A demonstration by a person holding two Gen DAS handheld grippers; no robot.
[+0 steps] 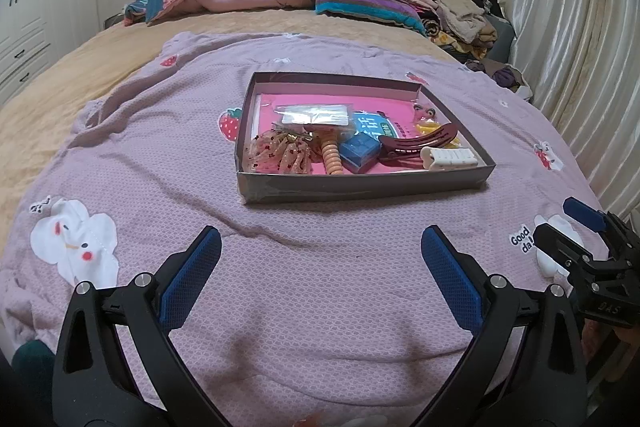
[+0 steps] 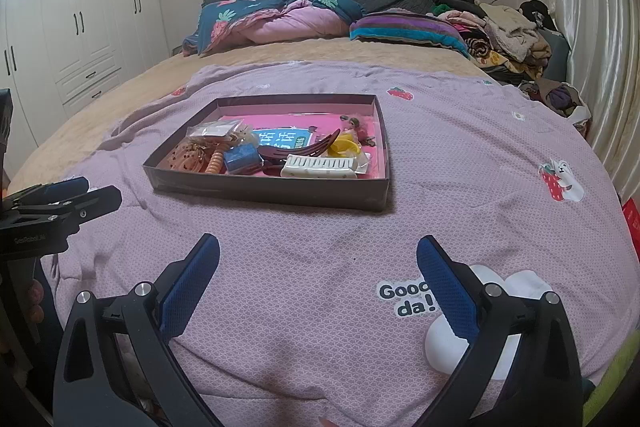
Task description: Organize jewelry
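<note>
Shallow grey cardboard tray (image 1: 360, 183) of hair ornaments: untouched. Left gripper (image 1: 320, 267), right gripper (image 2: 318, 267): spread, empty (poised). Next, probably: reach in.

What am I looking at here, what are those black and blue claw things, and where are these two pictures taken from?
Those claws are handheld grippers; a person holds one in each hand, and each carries a wide-angle camera looking along its two fingers. One picture comes from the left gripper, the other from the right gripper. Each gripper also shows at the edge of the other's picture. Both are open and hold nothing.

They hover over a purple blanket on a bed. On it sits a shallow box with hair accessories: a white claw clip, a dark red clip, a small blue box, a sheer scrunchie and a clear packet.
</note>
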